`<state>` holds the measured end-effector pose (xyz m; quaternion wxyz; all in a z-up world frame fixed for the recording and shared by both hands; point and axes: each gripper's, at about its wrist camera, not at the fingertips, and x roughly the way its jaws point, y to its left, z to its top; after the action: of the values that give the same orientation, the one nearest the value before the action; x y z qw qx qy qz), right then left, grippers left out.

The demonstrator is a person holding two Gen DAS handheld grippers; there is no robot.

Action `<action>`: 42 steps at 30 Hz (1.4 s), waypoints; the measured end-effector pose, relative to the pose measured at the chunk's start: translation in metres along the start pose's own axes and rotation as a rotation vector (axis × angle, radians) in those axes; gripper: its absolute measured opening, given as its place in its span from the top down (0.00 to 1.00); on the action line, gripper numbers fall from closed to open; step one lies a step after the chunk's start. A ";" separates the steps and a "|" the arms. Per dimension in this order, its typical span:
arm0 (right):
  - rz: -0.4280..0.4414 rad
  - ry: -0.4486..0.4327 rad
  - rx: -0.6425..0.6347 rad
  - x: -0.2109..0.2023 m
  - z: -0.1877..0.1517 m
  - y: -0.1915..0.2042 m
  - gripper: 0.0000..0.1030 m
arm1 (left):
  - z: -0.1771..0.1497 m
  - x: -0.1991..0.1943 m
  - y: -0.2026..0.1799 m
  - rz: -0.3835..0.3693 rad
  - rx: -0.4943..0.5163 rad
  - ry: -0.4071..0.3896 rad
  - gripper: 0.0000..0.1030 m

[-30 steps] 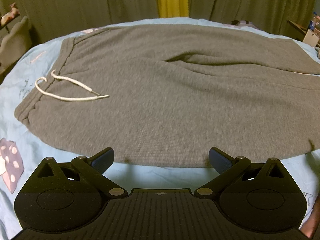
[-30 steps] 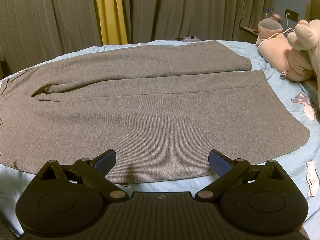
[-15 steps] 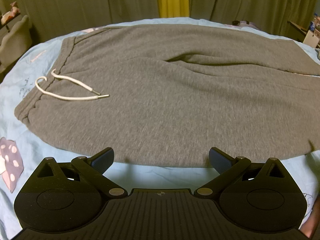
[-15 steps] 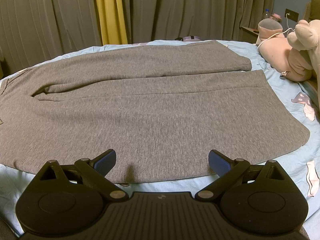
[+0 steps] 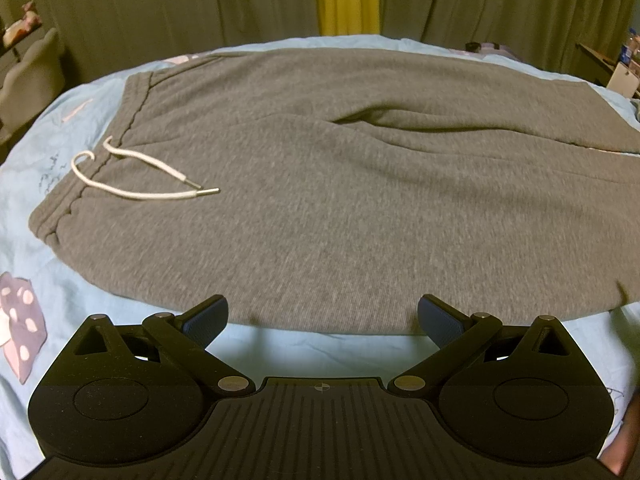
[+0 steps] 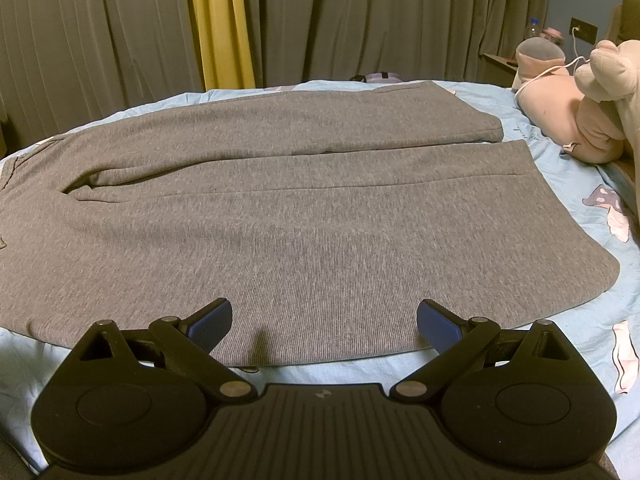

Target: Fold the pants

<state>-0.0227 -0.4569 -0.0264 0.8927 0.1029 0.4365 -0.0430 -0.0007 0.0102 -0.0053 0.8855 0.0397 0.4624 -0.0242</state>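
Observation:
Grey sweatpants (image 5: 340, 200) lie flat on a light blue bedsheet (image 5: 328, 356), waistband to the left with a white drawstring (image 5: 132, 176) on top. In the right wrist view the two legs (image 6: 304, 216) run to the right, hems near the plush toys. My left gripper (image 5: 322, 314) is open and empty, hovering at the near edge of the hip part. My right gripper (image 6: 324, 320) is open and empty, its fingertips over the near edge of the near leg.
Pink plush toys (image 6: 580, 120) and a white cable lie at the bed's right end. Dark curtains with a yellow strip (image 6: 220, 24) stand behind the bed. A grey chair (image 5: 28, 80) stands at the far left. Nightstand items sit at the far right (image 5: 624, 68).
The left wrist view has shifted very slightly; the pants appear a touch further right. The right gripper and the pants have not visibly moved. Both grippers stay open.

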 end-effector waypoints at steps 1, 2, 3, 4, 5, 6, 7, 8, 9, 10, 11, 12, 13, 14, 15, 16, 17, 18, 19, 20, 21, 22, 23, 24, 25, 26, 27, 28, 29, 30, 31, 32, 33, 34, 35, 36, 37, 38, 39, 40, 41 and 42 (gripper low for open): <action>0.000 0.000 -0.001 0.001 0.000 0.001 0.04 | 0.000 0.000 0.000 0.000 -0.001 0.000 0.00; 0.000 0.001 -0.001 0.000 0.000 0.001 0.04 | 0.000 0.000 0.000 -0.001 -0.002 -0.001 0.00; -0.001 0.001 -0.002 0.000 0.000 0.001 0.04 | 0.000 0.000 0.001 -0.001 -0.003 -0.001 0.00; -0.001 0.001 -0.002 0.000 -0.001 0.000 0.04 | 0.000 0.000 0.001 -0.001 -0.005 -0.002 0.00; 0.000 0.001 -0.002 0.000 -0.001 0.000 0.04 | 0.000 0.000 0.001 -0.002 -0.006 -0.003 0.00; -0.001 0.001 -0.002 0.000 -0.001 0.000 0.04 | 0.000 0.000 0.001 -0.003 -0.007 -0.004 0.00; -0.001 0.001 -0.002 0.000 -0.001 0.000 0.04 | 0.000 0.000 0.001 -0.003 -0.007 -0.004 0.00; 0.000 0.001 -0.002 0.000 -0.001 0.000 0.04 | 0.000 0.000 0.001 -0.004 -0.007 -0.005 0.00; 0.000 0.001 -0.003 0.000 -0.001 0.000 0.04 | 0.000 0.000 0.001 -0.004 -0.008 -0.007 0.00; -0.001 0.001 -0.002 0.000 -0.001 0.000 0.04 | 0.000 -0.001 0.001 -0.004 -0.008 -0.009 0.00; -0.001 0.001 -0.003 0.000 -0.001 0.000 0.04 | 0.001 -0.001 0.001 -0.005 -0.009 -0.009 0.00; 0.000 0.001 -0.003 0.000 -0.001 0.000 0.04 | 0.001 -0.001 0.001 -0.005 -0.010 -0.011 0.00; 0.000 0.002 -0.003 0.001 -0.001 0.000 0.04 | 0.001 -0.001 0.001 -0.005 -0.011 -0.011 0.00; 0.000 0.002 -0.003 0.001 -0.001 0.000 0.04 | 0.002 -0.001 0.001 -0.005 -0.012 -0.011 0.00; -0.001 0.003 -0.003 0.001 -0.001 0.001 0.04 | 0.002 -0.001 0.001 -0.004 -0.013 -0.011 0.00; -0.001 0.002 -0.003 0.001 -0.001 0.000 0.04 | 0.002 -0.001 0.001 -0.004 -0.014 -0.011 0.00; -0.001 0.003 -0.003 0.000 -0.001 0.000 0.04 | 0.002 -0.001 0.001 -0.003 -0.015 -0.011 0.00; 0.000 0.003 -0.004 0.000 -0.001 0.000 0.04 | 0.002 -0.002 0.001 -0.002 -0.016 -0.013 0.00; 0.000 0.003 -0.004 0.000 -0.001 0.000 0.04 | 0.002 -0.002 0.001 0.000 -0.017 -0.014 0.00; 0.000 0.003 -0.005 -0.001 -0.001 0.001 0.04 | 0.002 -0.002 0.001 0.002 -0.018 -0.015 0.00; 0.000 0.003 -0.006 0.000 -0.001 0.001 0.04 | 0.002 -0.003 0.001 0.006 -0.019 -0.015 0.00; 0.000 0.003 -0.010 0.000 -0.001 0.001 0.04 | 0.002 -0.003 0.001 0.008 -0.021 -0.016 0.00; 0.000 0.003 -0.012 0.000 -0.001 0.002 0.04 | 0.002 -0.004 0.002 0.010 -0.023 -0.018 0.00; 0.000 0.004 -0.014 0.000 -0.001 0.001 0.04 | 0.002 -0.004 0.003 0.012 -0.029 -0.019 0.00; 0.000 0.006 -0.017 0.000 -0.001 0.002 0.04 | 0.002 -0.005 0.004 0.013 -0.038 -0.021 0.00; 0.001 0.007 -0.018 0.000 -0.001 0.002 0.04 | 0.003 -0.006 0.005 0.012 -0.049 -0.025 0.00; 0.003 0.006 -0.019 0.000 -0.001 0.001 0.04 | 0.003 -0.007 0.007 0.011 -0.061 -0.029 0.00; 0.003 0.006 -0.019 0.001 0.000 0.001 0.04 | 0.003 -0.008 0.008 0.008 -0.070 -0.033 0.00; 0.004 0.007 -0.019 0.001 0.000 0.001 0.04 | 0.003 -0.008 0.010 0.006 -0.077 -0.037 0.00; 0.004 0.008 -0.018 0.001 0.000 0.000 0.04 | 0.004 -0.008 0.010 0.006 -0.080 -0.037 0.00; 0.005 0.011 -0.016 0.002 0.000 0.000 0.04 | 0.004 -0.008 0.010 0.009 -0.081 -0.034 0.00; 0.005 0.012 -0.014 0.002 0.000 0.000 0.04 | 0.004 -0.008 0.010 0.011 -0.080 -0.032 0.00; 0.007 0.014 -0.013 0.003 0.000 -0.001 0.04 | 0.004 -0.008 0.010 0.008 -0.076 -0.033 0.00; 0.007 0.014 -0.013 0.003 0.000 0.001 0.04 | 0.004 -0.008 0.009 0.007 -0.072 -0.036 0.00; 0.007 0.014 -0.014 0.003 0.000 0.001 0.04 | 0.004 -0.009 0.008 0.010 -0.066 -0.039 0.00; 0.008 0.013 -0.014 0.003 0.000 0.001 0.04 | 0.004 -0.010 0.007 0.010 -0.060 -0.043 0.00; 0.010 0.013 -0.014 0.003 0.000 0.001 0.04 | 0.004 -0.011 0.006 0.007 -0.055 -0.048 0.00; 0.013 0.012 -0.013 0.002 0.000 0.001 0.04 | 0.004 -0.012 0.006 0.004 -0.050 -0.054 0.00; 0.014 0.012 -0.013 0.003 0.001 0.001 0.04 | 0.004 -0.013 0.005 0.004 -0.048 -0.060 0.00; 0.017 0.012 -0.011 0.003 0.000 0.001 0.04 | 0.004 -0.015 0.004 0.003 -0.046 -0.065 0.00; 0.019 0.013 -0.010 0.003 0.000 0.001 0.04 | 0.004 -0.015 0.004 -0.001 -0.048 -0.067 0.00; 0.021 0.014 -0.009 0.004 0.000 0.000 0.04 | 0.004 -0.016 0.004 -0.001 -0.051 -0.068 0.00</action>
<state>-0.0202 -0.4567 -0.0291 0.8905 0.1037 0.4420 -0.0310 -0.0058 0.0139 0.0102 0.9013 0.0160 0.4327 -0.0139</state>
